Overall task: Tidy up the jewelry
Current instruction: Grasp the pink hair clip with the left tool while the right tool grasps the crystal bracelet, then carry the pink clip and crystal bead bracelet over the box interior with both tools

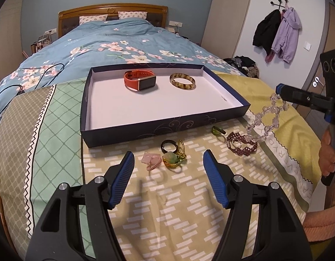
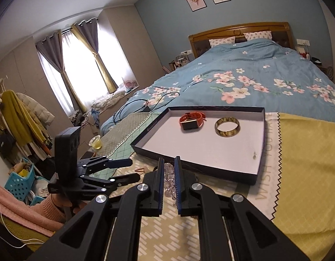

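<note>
Right gripper (image 2: 168, 174) clenched on a clear faceted-bead bracelet (image 1: 265, 117); the strand hangs slack from the fingers, off the cloth, to the right of the shallow dark-blue tray with white floor (image 1: 167, 124). Held by one short stretch of beads, probably so the loop dangles free and can be lowered into the tray without snagging. Tray already carries an orange-strapped smartwatch (image 1: 140, 82) and a mottled amber bangle (image 1: 182, 81), set apart along the far side, leaving the near floor bare for more pieces. Left gripper (image 1: 167, 161) released, fingers spread and holding nothing, poised above the loose cluster on the patterned yellow-green cloth (image 1: 158, 206): a black ring (image 1: 167, 146), a gold-wire piece with a green stone (image 1: 172, 159), a pink stone on a beaded loop (image 1: 153, 161), a small green ring (image 1: 217, 130), and a dark-red beaded band (image 1: 241, 144). It looks staged for the next pick. From the right wrist view only a few beads show between the fingers; the rest is hidden behind them. The gold pieces overlap, so their count is unclear. A small dark speck on the tray floor is too small to identify.
</note>
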Motion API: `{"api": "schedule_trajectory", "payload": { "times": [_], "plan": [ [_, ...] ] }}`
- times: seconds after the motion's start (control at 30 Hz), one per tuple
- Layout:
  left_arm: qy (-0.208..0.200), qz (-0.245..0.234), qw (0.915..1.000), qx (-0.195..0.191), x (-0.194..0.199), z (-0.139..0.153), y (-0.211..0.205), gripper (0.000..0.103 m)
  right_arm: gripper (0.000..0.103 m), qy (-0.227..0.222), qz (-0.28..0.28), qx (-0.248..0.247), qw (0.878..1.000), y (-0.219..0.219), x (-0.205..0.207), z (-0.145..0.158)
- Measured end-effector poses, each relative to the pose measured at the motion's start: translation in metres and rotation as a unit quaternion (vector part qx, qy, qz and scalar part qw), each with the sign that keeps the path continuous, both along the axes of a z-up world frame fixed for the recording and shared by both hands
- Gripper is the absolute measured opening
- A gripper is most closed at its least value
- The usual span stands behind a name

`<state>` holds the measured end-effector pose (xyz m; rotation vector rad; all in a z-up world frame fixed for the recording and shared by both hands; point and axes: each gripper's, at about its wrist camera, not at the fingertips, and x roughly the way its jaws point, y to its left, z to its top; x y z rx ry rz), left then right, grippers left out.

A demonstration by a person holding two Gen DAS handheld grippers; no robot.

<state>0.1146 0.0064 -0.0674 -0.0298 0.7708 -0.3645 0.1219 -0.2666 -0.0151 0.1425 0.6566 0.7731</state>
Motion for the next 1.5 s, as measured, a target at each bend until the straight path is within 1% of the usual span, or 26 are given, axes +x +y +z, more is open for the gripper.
{"api": "schedule_trajectory", "payload": {
  "times": [0.17,0.23,0.3,0.33,0.43,0.53,0.6,0.7,0.77,0.87,1.5],
  "plan": [
    [0.007,-0.006,0.9999,0.012,0.003,-0.003,-0.004,0.054,0.008,0.007,0.005,-0.005,1.0,0.007,0.001,-0.007],
    [0.009,-0.006,0.9998,0.016,0.004,-0.003,-0.005,0.053,0.007,0.014,0.008,-0.004,1.0,0.009,0.002,-0.011],
    [0.01,-0.005,0.9997,0.022,0.004,-0.004,-0.006,0.049,0.007,0.019,0.008,-0.004,1.0,0.011,0.002,-0.014],
    [0.012,-0.003,0.9996,0.024,0.005,-0.004,-0.005,0.049,0.007,0.024,0.01,-0.003,1.0,0.012,0.003,-0.016],
    [0.021,0.002,0.9995,0.022,0.009,-0.007,-0.002,0.045,0.007,0.032,0.012,-0.005,0.999,0.015,0.004,-0.023],
    [0.035,0.011,0.999,0.024,0.014,-0.011,0.002,0.033,0.007,0.039,0.014,-0.003,0.999,0.017,0.005,-0.027],
    [0.046,0.014,0.9986,0.019,0.018,-0.014,0.005,0.021,0.008,0.041,0.015,-0.001,0.999,0.018,0.006,-0.028],
    [0.057,0.023,0.9979,0.017,0.022,-0.018,0.008,0.014,0.008,0.042,0.014,0.0,0.999,0.02,0.007,-0.029],
    [0.058,0.028,0.9979,0.012,0.023,-0.018,0.011,0.006,0.008,0.041,0.014,0.002,0.999,0.02,0.007,-0.028],
    [0.046,0.029,0.9985,0.006,0.02,-0.015,0.013,0.004,0.008,0.039,0.014,0.004,0.999,0.021,0.008,-0.026],
    [0.002,0.018,0.9997,-0.019,0.004,0.017,0.015,0.004,0.008,0.017,0.01,0.012,1.0,0.024,0.017,-0.01]
  ]
}}
